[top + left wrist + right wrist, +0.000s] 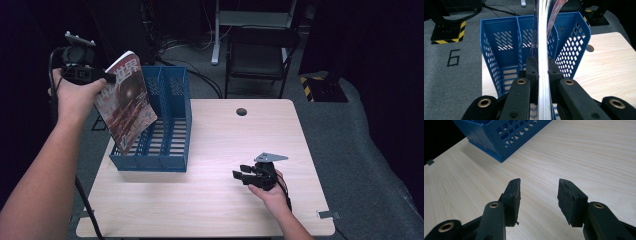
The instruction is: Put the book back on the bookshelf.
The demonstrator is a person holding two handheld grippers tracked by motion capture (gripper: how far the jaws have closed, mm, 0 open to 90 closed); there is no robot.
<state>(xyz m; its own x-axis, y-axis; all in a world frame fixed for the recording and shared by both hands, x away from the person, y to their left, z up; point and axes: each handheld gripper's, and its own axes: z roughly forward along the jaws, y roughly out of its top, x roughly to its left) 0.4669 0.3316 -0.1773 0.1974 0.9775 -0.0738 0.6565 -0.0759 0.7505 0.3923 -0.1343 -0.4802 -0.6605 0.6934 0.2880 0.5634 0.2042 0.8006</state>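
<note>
A magazine [127,100] with a reddish cover hangs tilted above the left end of a blue slotted file rack [170,125]. My left gripper [102,77] is shut on the magazine's upper edge, held up at the left of the table. In the left gripper view the magazine [542,45] runs edge-on between the closed pads, over the blue rack [506,47] and its compartments. My right gripper [243,175] rests low over the table near the front right, open with nothing between its fingers. Its two pads [515,195] stand apart above bare wood, with the rack's corner [504,135] beyond.
The light wooden table [215,200] has a round cable hole [241,111] near its far edge. A dark chair [257,55] and a desk leg stand behind the table. Grey floor with a painted 6 [452,57] lies left of the rack.
</note>
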